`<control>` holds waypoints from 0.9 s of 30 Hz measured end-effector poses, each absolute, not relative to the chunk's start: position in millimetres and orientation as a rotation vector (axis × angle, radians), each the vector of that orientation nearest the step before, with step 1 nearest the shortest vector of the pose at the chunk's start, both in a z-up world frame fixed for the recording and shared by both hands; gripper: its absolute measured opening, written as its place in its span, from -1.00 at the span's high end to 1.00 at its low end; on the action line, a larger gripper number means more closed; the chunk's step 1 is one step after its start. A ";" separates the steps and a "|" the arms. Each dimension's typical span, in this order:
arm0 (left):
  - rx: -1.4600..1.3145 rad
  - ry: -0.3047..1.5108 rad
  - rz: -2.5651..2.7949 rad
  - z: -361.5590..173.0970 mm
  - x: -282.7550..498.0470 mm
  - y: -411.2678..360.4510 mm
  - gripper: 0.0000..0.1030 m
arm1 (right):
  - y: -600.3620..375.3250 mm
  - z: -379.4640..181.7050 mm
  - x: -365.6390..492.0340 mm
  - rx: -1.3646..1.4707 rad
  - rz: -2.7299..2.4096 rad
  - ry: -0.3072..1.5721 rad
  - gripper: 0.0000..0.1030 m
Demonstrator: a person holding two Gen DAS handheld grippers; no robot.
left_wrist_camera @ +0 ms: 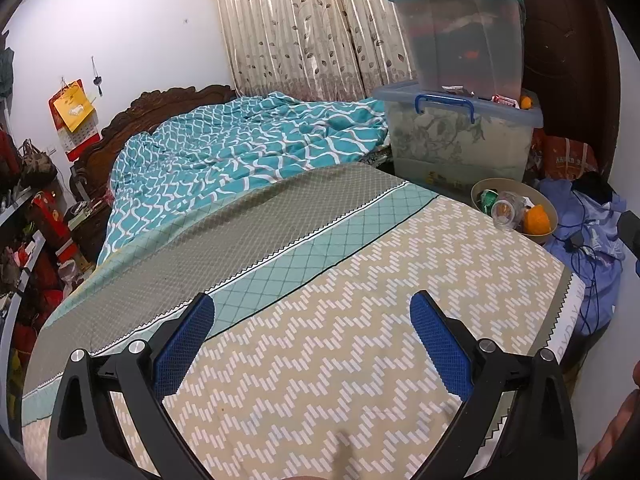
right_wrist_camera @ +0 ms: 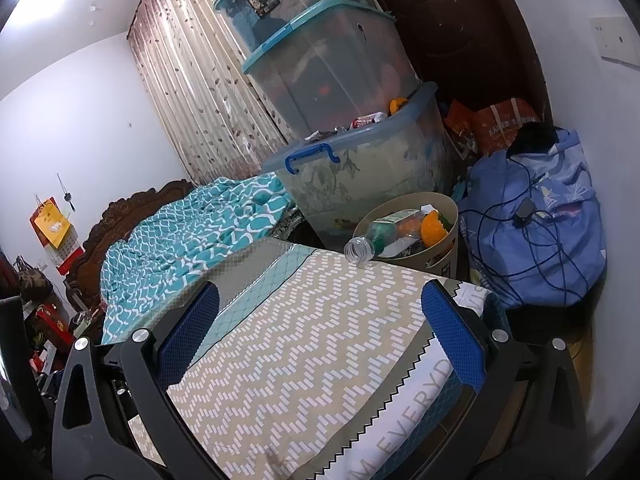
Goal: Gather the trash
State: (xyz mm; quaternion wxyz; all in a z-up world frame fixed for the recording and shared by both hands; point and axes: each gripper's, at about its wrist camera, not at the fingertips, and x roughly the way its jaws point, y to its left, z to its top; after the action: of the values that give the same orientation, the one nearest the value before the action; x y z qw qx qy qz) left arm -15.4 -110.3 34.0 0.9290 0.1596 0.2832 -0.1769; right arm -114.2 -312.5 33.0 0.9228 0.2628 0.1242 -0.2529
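A clear plastic bottle (right_wrist_camera: 366, 246) lies across the rim of the beige trash bin (right_wrist_camera: 450, 216) beside the bed (right_wrist_camera: 288, 340), its long axis sloping down and its open mouth pointing toward the bed. Orange peel (right_wrist_camera: 434, 228) sits in the bin. Stacked storage boxes (right_wrist_camera: 360, 168) stand just behind. Both the left gripper (left_wrist_camera: 312, 332) and right gripper (right_wrist_camera: 320, 320) hover over the bed, jaws wide and holding nothing.

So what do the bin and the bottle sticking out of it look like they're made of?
The bin looks like matte beige plastic: smooth, even wall, thin rim, no weave. The bottle seems clear thin plastic: see-through, with a ribbed threaded neck and no cap.
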 end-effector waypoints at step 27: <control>0.349 0.582 -0.356 26.8 -20.3 -103.6 -0.84 | -304.8 34.6 -114.8 0.536 -0.509 0.258 -0.94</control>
State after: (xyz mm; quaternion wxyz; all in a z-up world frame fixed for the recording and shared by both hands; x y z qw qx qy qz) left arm -20.3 -103.6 26.8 0.9274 0.1703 0.2841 -0.1737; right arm -114.8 -304.8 34.6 0.9243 0.2613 0.1255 -0.2482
